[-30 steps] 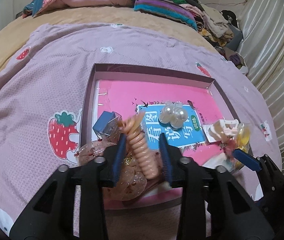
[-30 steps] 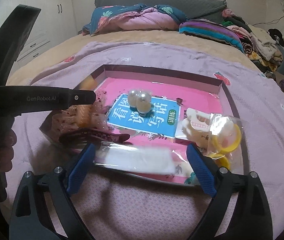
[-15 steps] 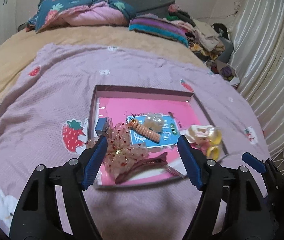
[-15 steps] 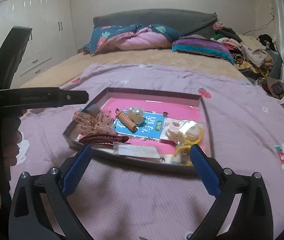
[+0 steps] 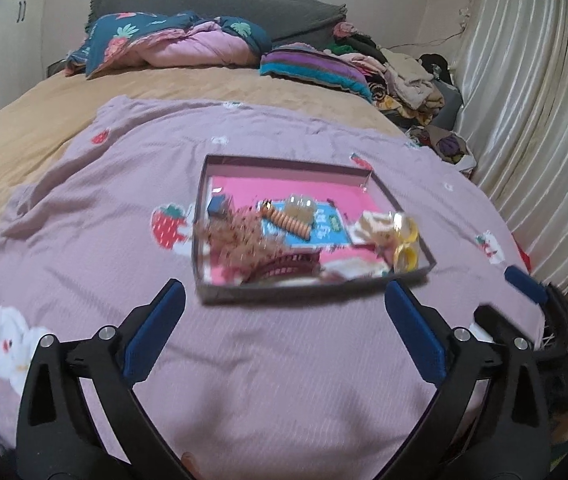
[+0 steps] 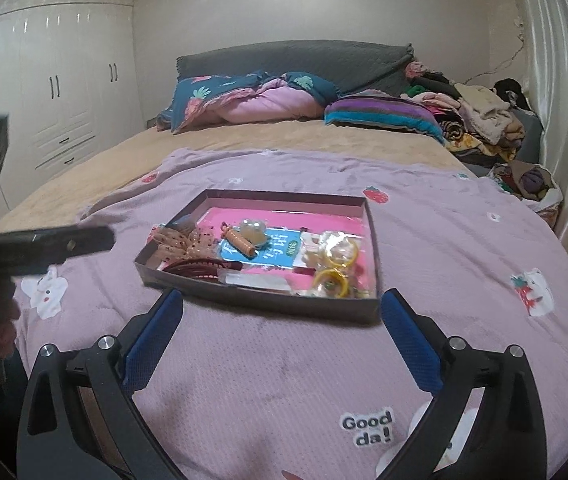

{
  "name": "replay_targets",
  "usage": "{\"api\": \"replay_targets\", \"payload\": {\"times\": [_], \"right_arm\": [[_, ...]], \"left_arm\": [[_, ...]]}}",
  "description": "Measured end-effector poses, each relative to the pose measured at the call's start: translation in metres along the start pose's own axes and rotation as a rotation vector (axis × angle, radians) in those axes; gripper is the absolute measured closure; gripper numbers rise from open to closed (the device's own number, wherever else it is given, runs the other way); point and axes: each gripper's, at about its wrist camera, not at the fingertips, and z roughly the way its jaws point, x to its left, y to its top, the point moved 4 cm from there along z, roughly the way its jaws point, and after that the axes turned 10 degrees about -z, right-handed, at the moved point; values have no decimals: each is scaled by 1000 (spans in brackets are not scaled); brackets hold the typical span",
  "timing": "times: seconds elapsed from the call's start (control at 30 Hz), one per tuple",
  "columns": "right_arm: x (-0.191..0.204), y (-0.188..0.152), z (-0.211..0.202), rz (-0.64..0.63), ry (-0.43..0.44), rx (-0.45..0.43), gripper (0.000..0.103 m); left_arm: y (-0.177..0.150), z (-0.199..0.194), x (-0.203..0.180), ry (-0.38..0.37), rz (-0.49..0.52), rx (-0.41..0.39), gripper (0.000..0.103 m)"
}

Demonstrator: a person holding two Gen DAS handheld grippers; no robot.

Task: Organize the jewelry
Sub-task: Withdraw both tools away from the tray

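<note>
A shallow dark box [image 5: 284, 294] [image 6: 267, 300] with a pink floor lies on the lilac blanket. In it lie an orange spiral hair tie [image 5: 288, 221] [image 6: 239, 242], a sequinned pink bow [image 5: 239, 240] [image 6: 179, 242], a dark red hair clip [image 5: 288, 262] [image 6: 199, 268], pearl beads [image 5: 302, 205] [image 6: 253, 229], yellow rings in a clear bag [image 5: 404, 246] [image 6: 334, 270] and a small blue box [image 5: 217, 205]. My left gripper [image 5: 284, 332] is open and empty, held back from the box's near edge. My right gripper [image 6: 281, 332] is open and empty, also just short of the box.
The lilac blanket [image 6: 444, 248] covers a bed with a tan sheet [image 5: 43, 120]. Folded quilts and pillows [image 6: 251, 100] lie at the headboard, a clothes pile [image 6: 476, 120] at the right by the curtain. White wardrobes [image 6: 55, 88] stand at the left.
My left gripper let go of the orange hair tie, which now lies in the box, and opened wide. Both grippers pulled back and up from the box.
</note>
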Motion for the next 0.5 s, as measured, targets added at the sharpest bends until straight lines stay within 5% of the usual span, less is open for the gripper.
{"api": "replay_targets", "payload": {"times": [0.5], "right_arm": [[5, -39, 1, 56, 12, 52, 4]], "left_arm": [[-50, 2, 14, 71, 13, -5, 10]]}}
